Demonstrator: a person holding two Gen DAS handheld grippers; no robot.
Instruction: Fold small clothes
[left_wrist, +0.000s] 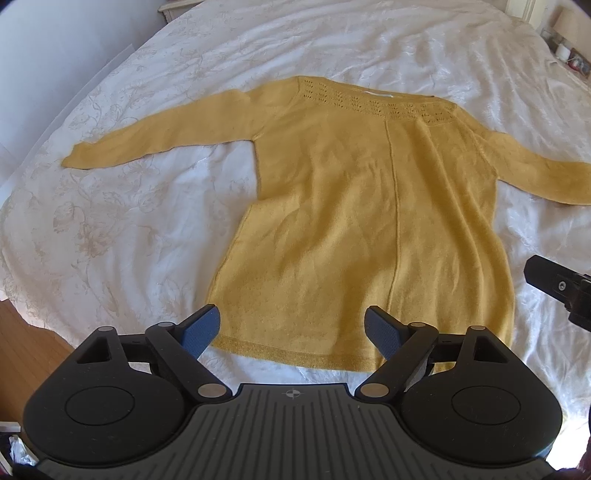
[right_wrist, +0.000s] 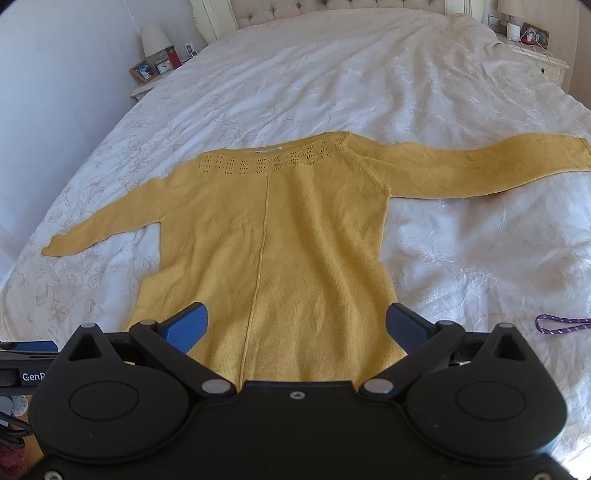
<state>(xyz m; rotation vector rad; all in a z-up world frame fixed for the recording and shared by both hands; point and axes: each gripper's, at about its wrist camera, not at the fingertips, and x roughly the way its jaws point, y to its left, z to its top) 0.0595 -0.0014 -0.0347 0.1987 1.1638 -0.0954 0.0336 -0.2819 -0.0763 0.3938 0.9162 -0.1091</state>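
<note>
Because the mustard knit sweater (left_wrist: 369, 206) lies flat on the bed (left_wrist: 147, 206) with sleeves spread, ready for folding, the left claw (left_wrist: 291, 328) and right claw (right_wrist: 295, 325) hang wide open and empty over its hem; neither grips it.

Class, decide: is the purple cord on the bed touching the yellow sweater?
Apart. The right wrist view shows the purple cord lying on the white bedspread, with bare cover between it and the yellow sweater.
</note>
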